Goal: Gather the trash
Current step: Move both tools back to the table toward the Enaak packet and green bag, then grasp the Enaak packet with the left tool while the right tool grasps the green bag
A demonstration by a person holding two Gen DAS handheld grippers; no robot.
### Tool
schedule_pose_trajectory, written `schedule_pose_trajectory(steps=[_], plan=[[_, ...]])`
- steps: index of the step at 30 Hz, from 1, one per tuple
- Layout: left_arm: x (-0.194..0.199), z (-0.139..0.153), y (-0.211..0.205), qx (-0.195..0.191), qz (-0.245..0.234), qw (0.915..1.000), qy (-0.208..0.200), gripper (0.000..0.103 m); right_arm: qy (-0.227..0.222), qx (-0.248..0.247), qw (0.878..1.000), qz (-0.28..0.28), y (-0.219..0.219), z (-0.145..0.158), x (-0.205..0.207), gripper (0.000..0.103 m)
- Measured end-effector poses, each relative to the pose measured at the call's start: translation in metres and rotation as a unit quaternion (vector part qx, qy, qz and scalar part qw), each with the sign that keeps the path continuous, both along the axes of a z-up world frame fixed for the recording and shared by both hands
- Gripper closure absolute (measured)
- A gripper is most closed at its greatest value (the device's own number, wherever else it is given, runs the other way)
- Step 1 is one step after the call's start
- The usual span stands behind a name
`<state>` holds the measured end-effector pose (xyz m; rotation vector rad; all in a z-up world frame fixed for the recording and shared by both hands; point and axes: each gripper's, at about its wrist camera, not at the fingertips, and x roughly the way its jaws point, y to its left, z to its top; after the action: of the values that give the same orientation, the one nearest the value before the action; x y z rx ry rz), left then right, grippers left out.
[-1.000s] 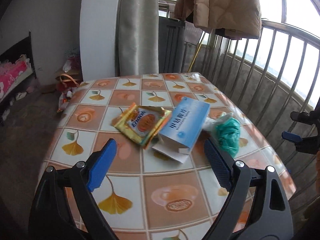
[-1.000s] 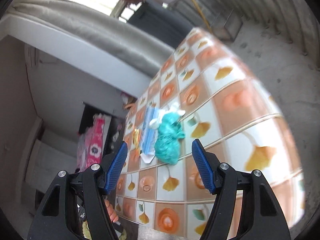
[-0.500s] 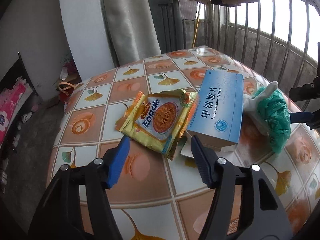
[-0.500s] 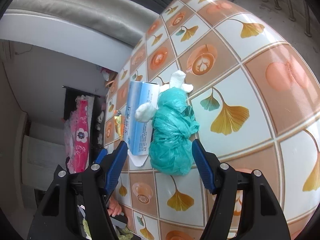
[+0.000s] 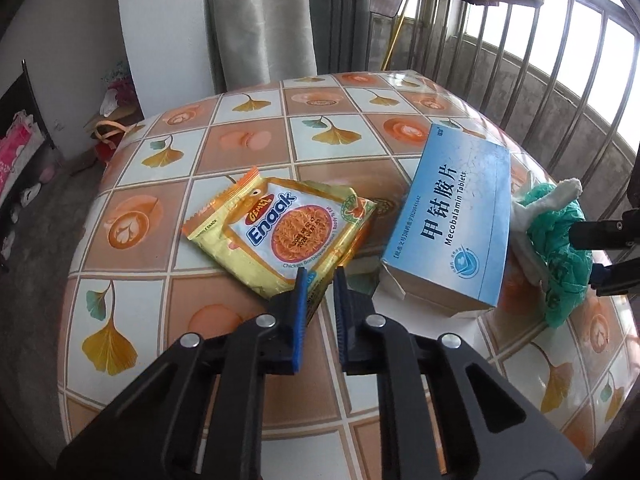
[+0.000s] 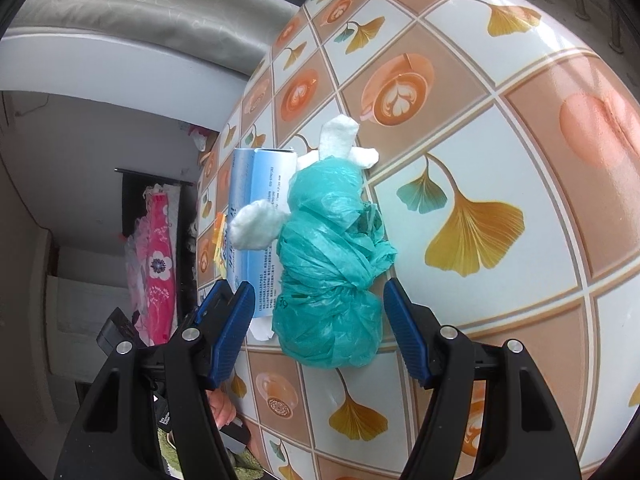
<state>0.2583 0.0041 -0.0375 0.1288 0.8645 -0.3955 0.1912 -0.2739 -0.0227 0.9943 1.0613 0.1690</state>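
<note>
The left gripper (image 5: pixel 319 280) sits low at 6 o'clock in the left wrist view, its jaws closing on the near corner of the yellow Enaak noodle snack packet (image 5: pixel 280 236); that corner lies between the blue pads, which look nearly together on it. The packet lies flat on the ginkgo-patterned tabletop (image 5: pixel 248 140), spreading toward 11 o'clock from the pads. At 2 o'clock from them lies the blue Mecobalamin tablets box (image 5: pixel 452 224), its near end flap open. At 3 o'clock, just beside the box, rests the teal plastic bag (image 5: pixel 564 256) with white tissue (image 5: pixel 532 208) poking out. Farther off, a grey curtain (image 5: pixel 260 20) hangs at 12 o'clock and metal railing bars (image 5: pixel 560 60) run at 1 to 2 o'clock.

In the right wrist view, the right gripper (image 6: pixel 320 332) is spread wide, its pads flanking the bag's near end without pressing it. The bag (image 6: pixel 332 264) lies on the tabletop against the box (image 6: pixel 256 240) at 10 o'clock.
</note>
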Motion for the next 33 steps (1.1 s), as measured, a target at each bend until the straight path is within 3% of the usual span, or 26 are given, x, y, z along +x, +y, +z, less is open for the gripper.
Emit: schedule_pose_trajectory(steps=[8,14,33], plan=[[0.005,-0.002,0.012,-0.042,0.013,0.9987,0.024,0.103,0.003,0.008,1.000,-0.001,-0.002,-0.008,-0.001,0.039],[0.002,0.002,0.023,-0.084,0.021,0.9956,0.037,0.103,0.009,0.020,1.000,0.002,-0.002,-0.012,-0.003,0.054],[-0.031,0.031,0.041,-0.091,0.034,0.9953,0.001,0.103,-0.002,0.048,0.999,-0.008,-0.014,-0.009,-0.032,0.061]])
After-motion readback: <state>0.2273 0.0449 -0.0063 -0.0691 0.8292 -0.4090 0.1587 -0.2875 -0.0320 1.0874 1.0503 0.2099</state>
